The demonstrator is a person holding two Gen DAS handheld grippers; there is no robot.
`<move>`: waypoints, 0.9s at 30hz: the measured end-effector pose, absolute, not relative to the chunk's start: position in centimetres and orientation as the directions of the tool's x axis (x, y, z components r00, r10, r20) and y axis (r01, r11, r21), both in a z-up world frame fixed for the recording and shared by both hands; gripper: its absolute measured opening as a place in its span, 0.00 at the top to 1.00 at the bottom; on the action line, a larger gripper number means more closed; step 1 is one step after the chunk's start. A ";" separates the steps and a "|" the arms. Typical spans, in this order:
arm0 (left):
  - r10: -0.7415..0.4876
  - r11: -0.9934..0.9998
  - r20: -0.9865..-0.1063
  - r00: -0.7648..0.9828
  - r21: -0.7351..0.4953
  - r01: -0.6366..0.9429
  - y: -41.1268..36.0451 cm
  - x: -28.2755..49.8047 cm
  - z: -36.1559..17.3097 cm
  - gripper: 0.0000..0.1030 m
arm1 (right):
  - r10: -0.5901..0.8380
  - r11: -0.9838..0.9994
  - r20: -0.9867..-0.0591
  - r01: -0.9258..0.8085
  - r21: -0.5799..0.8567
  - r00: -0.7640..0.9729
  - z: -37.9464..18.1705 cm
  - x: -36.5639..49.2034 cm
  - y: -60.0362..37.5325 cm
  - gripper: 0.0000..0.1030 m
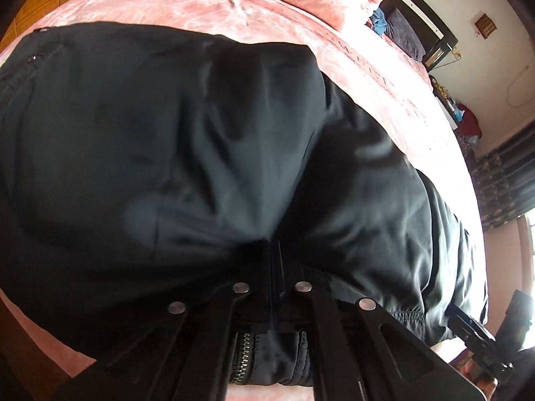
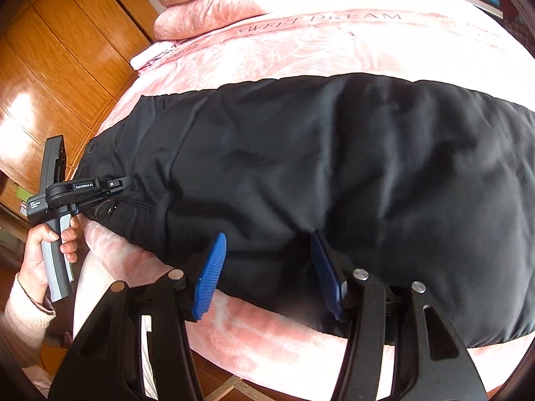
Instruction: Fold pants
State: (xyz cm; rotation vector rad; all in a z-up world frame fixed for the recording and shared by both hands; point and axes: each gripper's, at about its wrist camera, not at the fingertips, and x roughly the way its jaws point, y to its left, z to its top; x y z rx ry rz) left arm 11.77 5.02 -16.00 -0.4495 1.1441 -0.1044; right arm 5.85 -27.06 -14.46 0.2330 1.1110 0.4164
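Observation:
Black pants point(image 2: 317, 173) lie spread across a pink bed point(image 2: 334, 43); they fill the left wrist view point(image 1: 200, 150) too. My left gripper point(image 1: 272, 260) is shut on the pants' near edge by a zipper point(image 1: 242, 357); it also shows in the right wrist view point(image 2: 125, 182) at the pants' left end, gripping the fabric. My right gripper point(image 2: 267, 267) is open, its blue pads point(image 2: 212, 274) just above the pants' near edge, holding nothing. The right gripper also shows at the left wrist view's lower right point(image 1: 474, 337).
Pink pillows point(image 2: 214, 3) sit at the head of the bed. A wooden wardrobe point(image 2: 60, 60) stands at the left. Shelves with clutter point(image 1: 464, 117) and a curtained window point(image 1: 508, 180) line the far side. The bed edge point(image 2: 267, 341) is right below my right gripper.

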 end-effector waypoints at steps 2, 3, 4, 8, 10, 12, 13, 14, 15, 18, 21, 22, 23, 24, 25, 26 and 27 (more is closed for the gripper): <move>-0.286 0.925 -0.863 0.417 -0.362 -0.115 4.6 11.5 -15.5 0.98 | 0.443 0.896 -0.812 -0.211 0.390 0.380 -14.5 5.9 -27.2 0.48; -0.262 0.941 -0.870 0.418 -0.326 -0.088 4.0 11.4 -15.2 0.98 | 0.452 0.892 -0.806 -0.211 0.400 0.383 -14.2 5.8 -27.5 0.48; -0.245 0.952 -0.874 0.421 -0.298 -0.064 3.5 11.3 -14.9 0.95 | 0.451 0.893 -0.800 -0.202 0.403 0.397 -13.8 5.6 -28.0 0.48; -0.202 0.972 -0.877 0.436 -0.233 -0.018 1.4 10.7 -13.3 0.71 | 0.400 0.900 -0.766 -0.057 0.432 0.503 -11.7 3.4 -34.1 0.43; -0.213 0.971 -0.864 0.456 -0.239 0.001 0.1 10.4 -12.3 0.56 | 0.341 0.889 -0.757 0.072 0.453 0.557 -11.1 1.3 -38.9 0.43; -0.242 0.967 -0.846 0.475 -0.251 0.045 -1.8 10.3 -11.3 0.53 | 0.286 0.863 -0.756 0.185 0.470 0.588 -10.9 -1.0 -43.3 0.41; -0.263 0.963 -0.838 0.478 -0.261 0.071 -2.9 10.4 -11.0 0.51 | 0.260 0.854 -0.761 0.226 0.469 0.594 -10.9 -2.1 -45.2 0.39; -0.285 0.957 -0.834 0.473 -0.273 0.096 -3.9 10.5 -10.8 0.51 | 0.232 0.847 -0.768 0.265 0.461 0.597 -11.1 -3.0 -46.9 0.37; -0.305 0.952 -0.833 0.463 -0.282 0.119 -5.1 10.8 -10.7 0.51 | 0.208 0.840 -0.779 0.299 0.452 0.592 -11.4 -3.8 -48.4 0.37; -0.326 0.945 -0.836 0.440 -0.271 0.186 -8.6 11.4 -10.9 0.51 | 0.200 0.805 -0.780 0.354 0.476 0.594 -12.4 -5.3 -51.4 0.37; -0.328 0.940 -0.849 0.414 -0.253 0.228 -11.4 12.1 -11.5 0.51 | 0.208 0.778 -0.777 0.381 0.500 0.594 -13.7 -5.4 -52.6 0.37; -0.331 0.938 -0.851 0.407 -0.253 0.236 -11.6 12.2 -11.7 0.51 | 0.197 0.782 -0.785 0.389 0.487 0.587 -14.1 -5.2 -52.8 0.37; -0.328 0.939 -0.854 0.403 -0.248 0.240 -11.6 12.2 -11.7 0.51 | 0.191 0.782 -0.791 0.397 0.480 0.581 -14.6 -5.1 -53.0 0.37; -0.318 0.941 -0.859 0.402 -0.236 0.242 -12.0 12.3 -11.9 0.50 | 0.200 0.774 -0.787 0.398 0.492 0.584 -15.1 -4.8 -53.1 0.37; -0.311 0.943 -0.862 0.401 -0.226 0.245 -12.1 11.9 -12.1 0.50 | 0.212 0.764 -0.774 0.393 0.512 0.596 -15.4 -4.7 -53.4 0.37; -0.305 0.944 -0.866 0.396 -0.221 0.245 -12.1 11.8 -12.3 0.50 | 0.220 0.757 -0.764 0.389 0.526 0.606 -15.7 -4.4 -53.4 0.37; -0.304 0.945 -0.869 0.391 -0.221 0.243 -12.1 11.9 -12.5 0.49 | 0.224 0.756 -0.760 0.384 0.531 0.610 -15.8 -4.1 -53.4 0.37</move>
